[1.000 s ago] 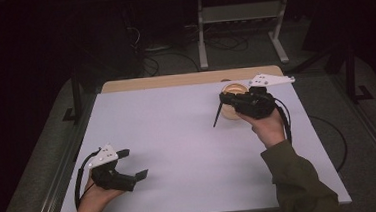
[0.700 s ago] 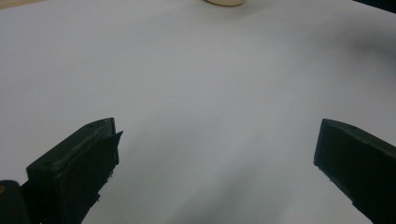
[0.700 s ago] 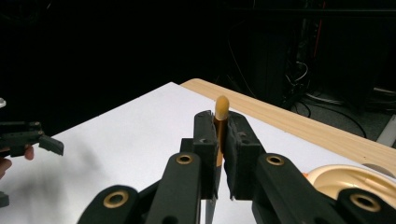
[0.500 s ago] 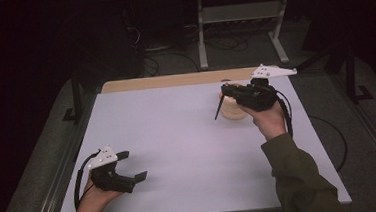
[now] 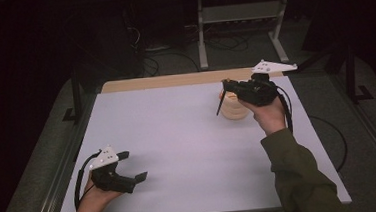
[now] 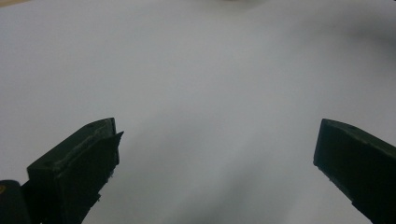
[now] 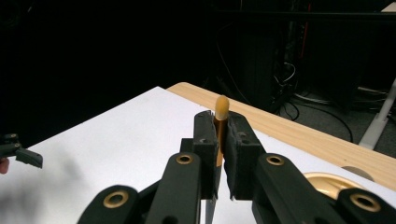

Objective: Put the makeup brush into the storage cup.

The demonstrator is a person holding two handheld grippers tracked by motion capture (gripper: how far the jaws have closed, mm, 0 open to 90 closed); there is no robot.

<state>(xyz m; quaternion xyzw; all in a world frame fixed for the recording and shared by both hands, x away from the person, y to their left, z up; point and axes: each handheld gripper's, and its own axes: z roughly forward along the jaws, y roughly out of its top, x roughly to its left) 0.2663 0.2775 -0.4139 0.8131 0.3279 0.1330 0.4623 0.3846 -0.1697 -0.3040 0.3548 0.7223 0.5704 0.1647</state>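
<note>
My right gripper [image 5: 225, 87] is held above the table's far right and is shut on a thin tool [image 7: 221, 108]. The tool has a rounded yellow-orange handle end that sticks up between the jaws, and its dark slim end [image 5: 219, 106] hangs down toward the table. Just behind it a pale round stack of wooden discs [image 5: 235, 111] stands on the white table [image 5: 178, 136]; it appears as a golden round rim [image 7: 332, 182] in the right gripper view. My left gripper [image 5: 133, 165] rests at the front left, open, with bare table between its jaws [image 6: 215, 140].
A strip of bare wood [image 5: 174, 80] runs along the table's far edge. Beyond it lie a dark floor with cables and a metal stand [image 5: 240, 17]. The left gripper [image 7: 21, 154] is visible far off in the right gripper view.
My right gripper has risen a little and drifted away from me with the tool in it. The left gripper has stayed put.
</note>
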